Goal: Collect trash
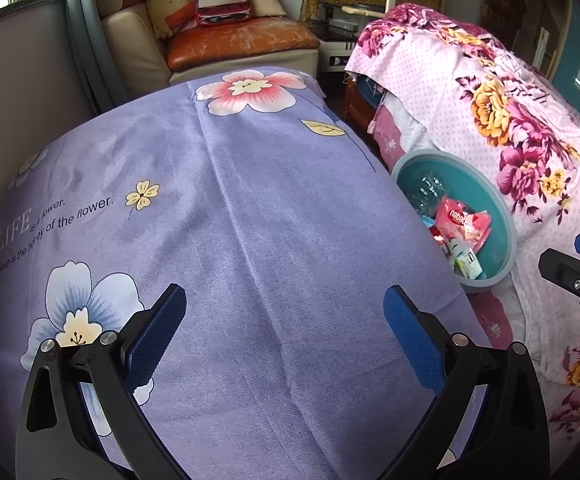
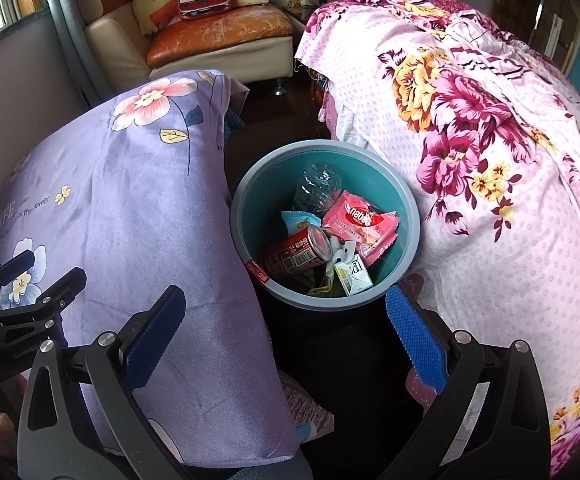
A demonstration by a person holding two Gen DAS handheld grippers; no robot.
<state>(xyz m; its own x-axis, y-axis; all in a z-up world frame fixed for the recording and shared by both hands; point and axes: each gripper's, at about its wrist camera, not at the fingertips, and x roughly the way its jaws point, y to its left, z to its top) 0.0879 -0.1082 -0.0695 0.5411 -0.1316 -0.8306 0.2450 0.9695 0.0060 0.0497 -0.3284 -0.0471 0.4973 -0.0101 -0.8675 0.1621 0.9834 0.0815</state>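
Between the two cloth-covered beds, on the dark floor, stands the teal bin (image 2: 402,204), the container that receives the trash. I read its contents from the right wrist view: a crushed clear plastic bottle (image 2: 316,188) toward the far wall, a pink snack wrapper (image 2: 360,220) lying over the middle, a red can (image 2: 294,254) on its side against the near-left wall, a small white carton (image 2: 354,278) at the near rim, and a blue-and-white packet (image 2: 300,220) partly buried beneath the others. My right gripper (image 2: 285,340) hangs just short of the bin's near rim, its blue pads spread wide with nothing between them. My left gripper (image 1: 285,340) is likewise spread and empty, poised over the purple floral sheet (image 1: 249,200), on which I see no loose item. The pink floral bedspread (image 2: 490,160) to the right also appears bare of trash. I judge the task to be at or near its end: every piece of trash that shows already lies in the bin, and neither gripper carries anything. What may remain outside these two views I cannot tell.
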